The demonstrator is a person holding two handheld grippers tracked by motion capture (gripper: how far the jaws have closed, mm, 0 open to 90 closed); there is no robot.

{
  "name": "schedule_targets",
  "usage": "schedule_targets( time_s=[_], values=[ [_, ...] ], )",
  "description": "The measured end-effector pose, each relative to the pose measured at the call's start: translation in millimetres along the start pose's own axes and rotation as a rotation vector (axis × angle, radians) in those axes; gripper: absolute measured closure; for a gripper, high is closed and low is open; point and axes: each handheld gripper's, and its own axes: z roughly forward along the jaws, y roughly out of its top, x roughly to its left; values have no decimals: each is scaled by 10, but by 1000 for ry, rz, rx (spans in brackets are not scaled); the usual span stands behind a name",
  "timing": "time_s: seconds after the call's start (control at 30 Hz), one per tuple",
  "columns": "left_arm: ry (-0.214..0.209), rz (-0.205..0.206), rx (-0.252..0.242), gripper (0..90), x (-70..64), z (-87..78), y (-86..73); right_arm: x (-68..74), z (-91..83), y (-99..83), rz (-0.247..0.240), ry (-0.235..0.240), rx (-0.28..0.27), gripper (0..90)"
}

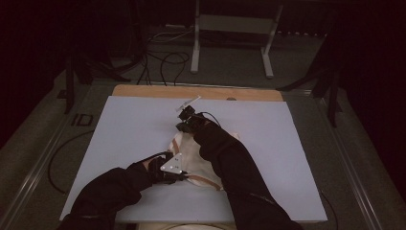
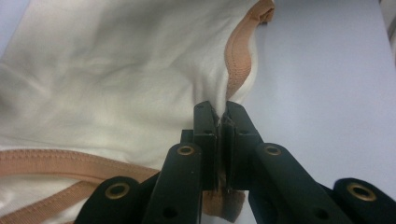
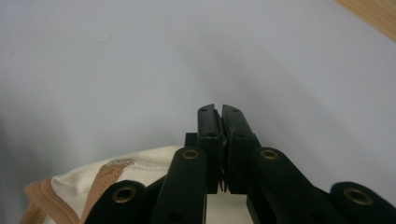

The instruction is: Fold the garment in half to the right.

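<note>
The left gripper has its jaws clamped on the cream garment; the right gripper, at twelve o'clock, looks closed, its grip unclear, so pulling could slip.

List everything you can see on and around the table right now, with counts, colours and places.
cream cloth garment with tan elastic trim: 1, cream and tan, crumpled at the middle of the board, between the two tongs
pale blue-grey flat board: 1, pale blue-grey, covers most of the tabletop
wooden table edge: 1 strip, light brown, along the board's far side
white metal frame legs: 1 frame, white, on the floor beyond the table
black cables: several, black, on the floor beyond the table
black sleeves: 2, black, entering from the bottom
left tongs: 1, black, shut on the garment's trimmed edge
right tongs: 1, black, jaws together at the garment's far edge; a grip on cloth cannot be told
</note>
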Motion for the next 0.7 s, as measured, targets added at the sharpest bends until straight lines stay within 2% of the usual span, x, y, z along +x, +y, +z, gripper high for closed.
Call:
schedule_targets(
  time_s=[0.23,0.33,0.37,0.4,0.7],
  values=[
    [0,15,6,861,-4,-20,79,-51,-168,-34,29,-6,-35,879],
    [3,23,6,861,-9,-19,103,-80,-229,-61,17,-14,-41,879],
    [5,29,7,860,-9,-20,111,-81,-247,-70,31,-13,-49,879],
    [3,30,6,861,-10,-22,119,-95,-268,-80,23,-15,-54,879],
    [15,54,5,860,6,-23,208,-204,-434,-187,59,-31,-80,879]
  ],
)
